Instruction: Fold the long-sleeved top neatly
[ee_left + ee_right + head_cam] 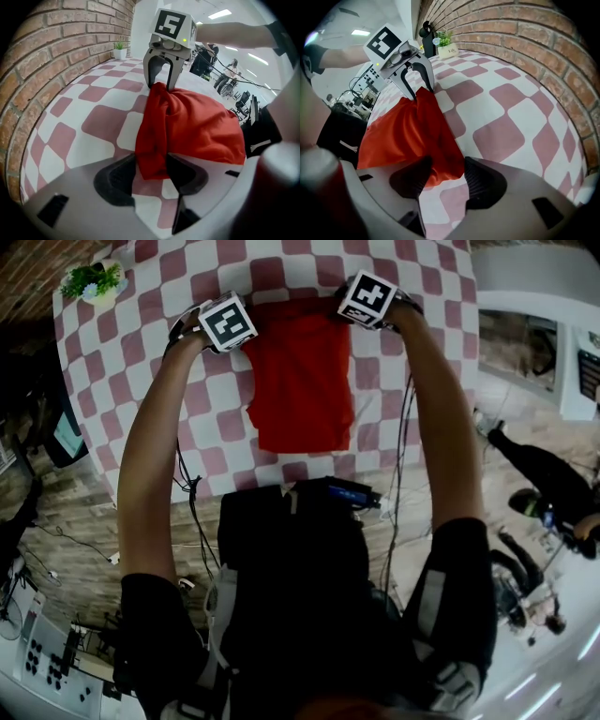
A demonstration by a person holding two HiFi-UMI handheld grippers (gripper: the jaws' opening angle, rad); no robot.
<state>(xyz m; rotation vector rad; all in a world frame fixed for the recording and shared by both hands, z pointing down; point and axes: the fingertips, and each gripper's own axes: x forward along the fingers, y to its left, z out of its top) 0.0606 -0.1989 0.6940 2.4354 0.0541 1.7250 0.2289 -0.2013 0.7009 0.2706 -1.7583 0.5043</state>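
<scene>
Though released at both far corners, count the top [302, 381] as not yet safe. Find it folded to a narrow red panel on the checked table [131, 381], far edge humped into a ridge, near edge toward the person. Read the left gripper [151, 174] as let go, jaws parted, with a fold of cloth hanging between the pads [119, 178] and brushing them. Read the right gripper [440, 180] as let go too, jaws wide, cloth against one pad only. Expect trouble on pulling away: likely to snag cloth on a ribbed pad, drag a corner up or sideways, and spoil the fold. Watch also the humped far edge, apt to slump unevenly, and the slightly bulging left side edge. Better to lift straight up, both sides together.
</scene>
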